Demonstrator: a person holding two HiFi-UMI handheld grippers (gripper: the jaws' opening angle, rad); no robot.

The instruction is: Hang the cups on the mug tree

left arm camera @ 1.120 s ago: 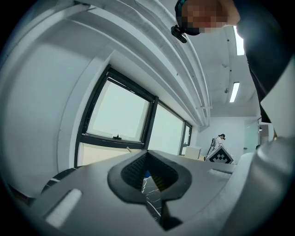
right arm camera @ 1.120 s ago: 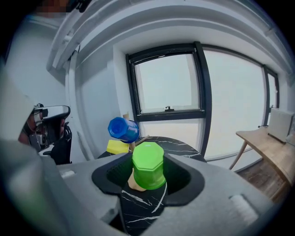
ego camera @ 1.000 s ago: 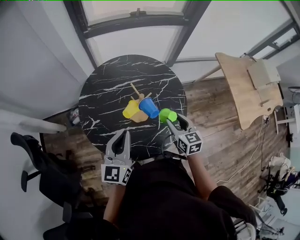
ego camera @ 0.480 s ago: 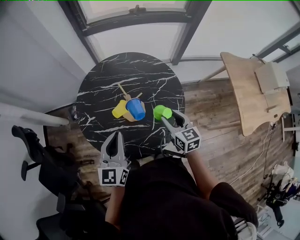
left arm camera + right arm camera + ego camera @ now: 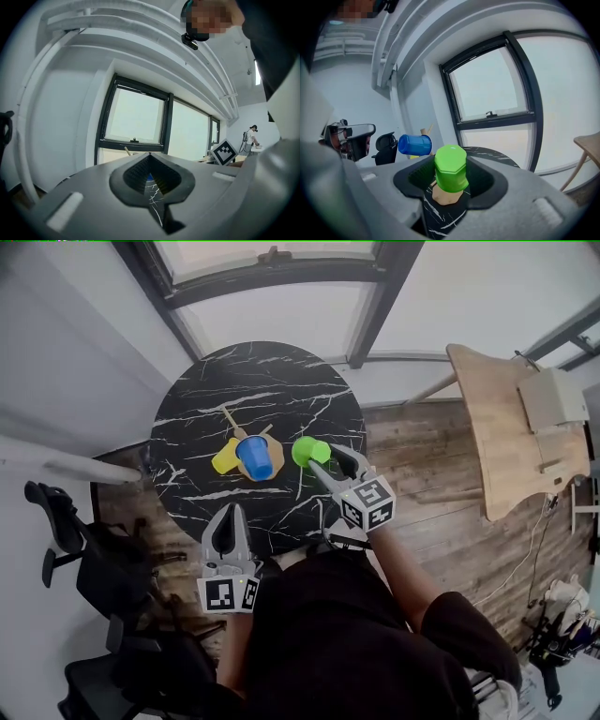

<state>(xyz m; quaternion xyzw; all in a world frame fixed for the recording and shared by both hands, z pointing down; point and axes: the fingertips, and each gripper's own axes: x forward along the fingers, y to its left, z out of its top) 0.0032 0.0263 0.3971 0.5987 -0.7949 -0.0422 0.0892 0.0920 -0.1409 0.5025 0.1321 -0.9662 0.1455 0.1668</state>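
Two cups are up already: the blue cup (image 5: 251, 457) and the yellow cup (image 5: 225, 457) hang on the mug tree (image 5: 269, 468) in the middle of the round marble table (image 5: 253, 381); one is left, by my count. That one is the green cup (image 5: 307, 451), clamped between the wide-set jaws of the right gripper (image 5: 324, 458), just right of the tree and apart from it. In the right gripper view it sits bottom-up between the pads, with the blue cup off to the left behind it (a tan piece shows under the green one; I can't tell what it is). Left to do: carry it to a free peg and let go; a bare wooden peg (image 5: 230, 416) pokes out on the far side. The left gripper (image 5: 229, 512) is pinched together on nothing, hovering at the near table edge. Against a second ago, the green cup stands further from the blue one in the head view; the right jaws haven't changed their spread, and the left gripper is no closer to the tree.
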